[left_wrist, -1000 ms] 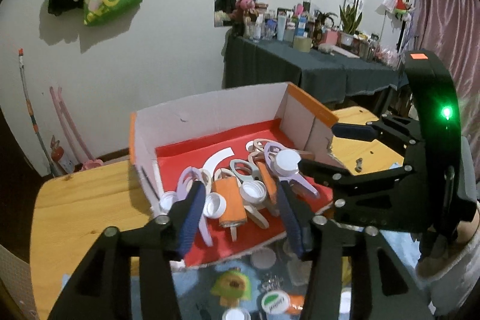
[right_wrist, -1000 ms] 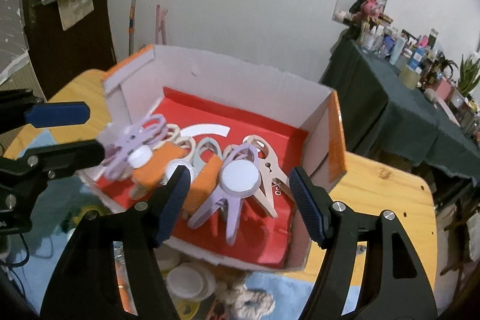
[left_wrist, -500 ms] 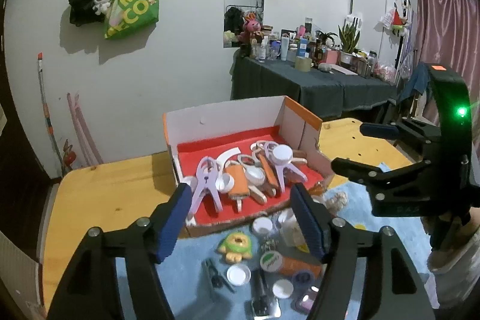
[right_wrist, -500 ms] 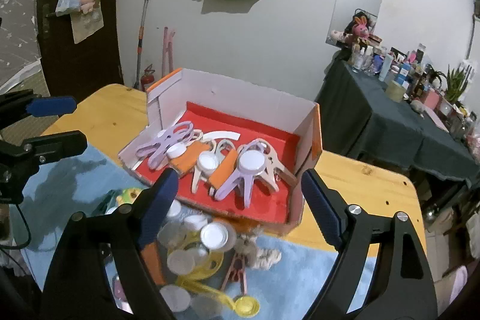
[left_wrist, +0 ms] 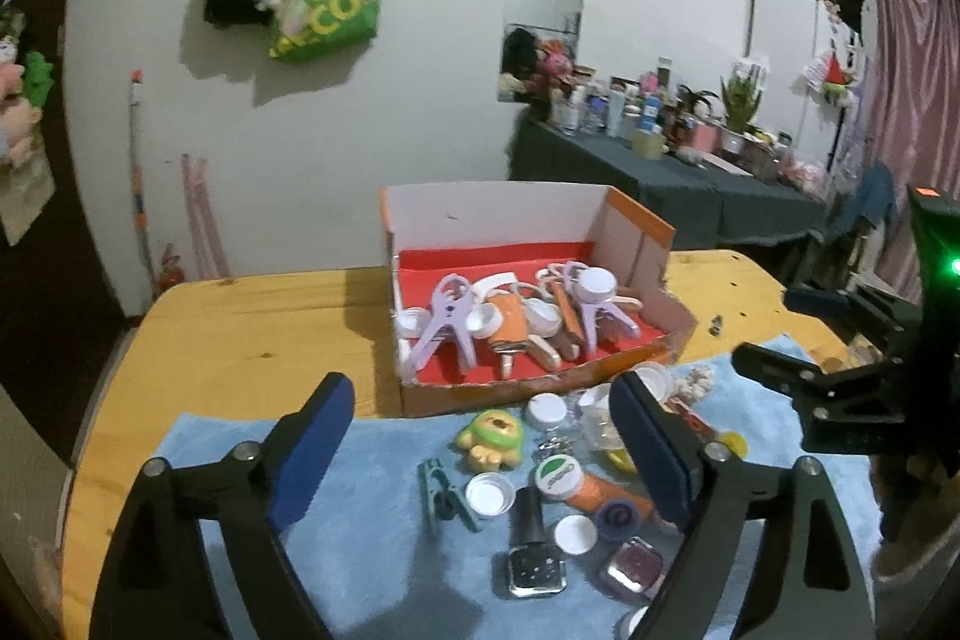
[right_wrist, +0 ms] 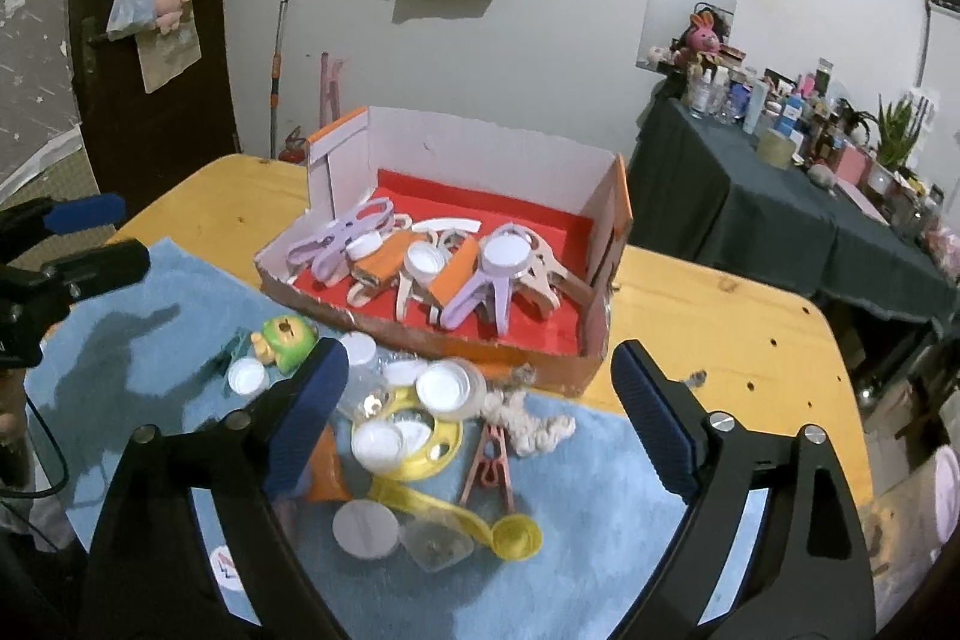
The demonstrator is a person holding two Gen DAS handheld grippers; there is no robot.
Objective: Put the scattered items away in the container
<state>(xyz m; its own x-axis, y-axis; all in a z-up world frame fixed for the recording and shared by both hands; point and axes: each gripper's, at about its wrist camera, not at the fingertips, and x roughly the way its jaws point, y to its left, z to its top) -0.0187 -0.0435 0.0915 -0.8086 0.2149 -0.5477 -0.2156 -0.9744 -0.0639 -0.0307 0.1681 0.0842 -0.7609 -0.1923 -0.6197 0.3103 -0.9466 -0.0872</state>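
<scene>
Both tools tilt downward over the near side of the wooden counter [left_wrist: 252, 340]. The left tool [left_wrist: 480, 436] is released, its jaws opening with nothing between them, above a blue towel [left_wrist: 372, 538]. The right tool [right_wrist: 480, 400] is likewise released and opening, empty. The scattered items lie on the towel: a green toy [right_wrist: 285, 334], white caps [right_wrist: 378, 445], a yellow scoop [right_wrist: 456, 514]. The cardboard box [right_wrist: 456, 340], holding pegs [right_wrist: 498, 289], stands just beyond them.
</scene>
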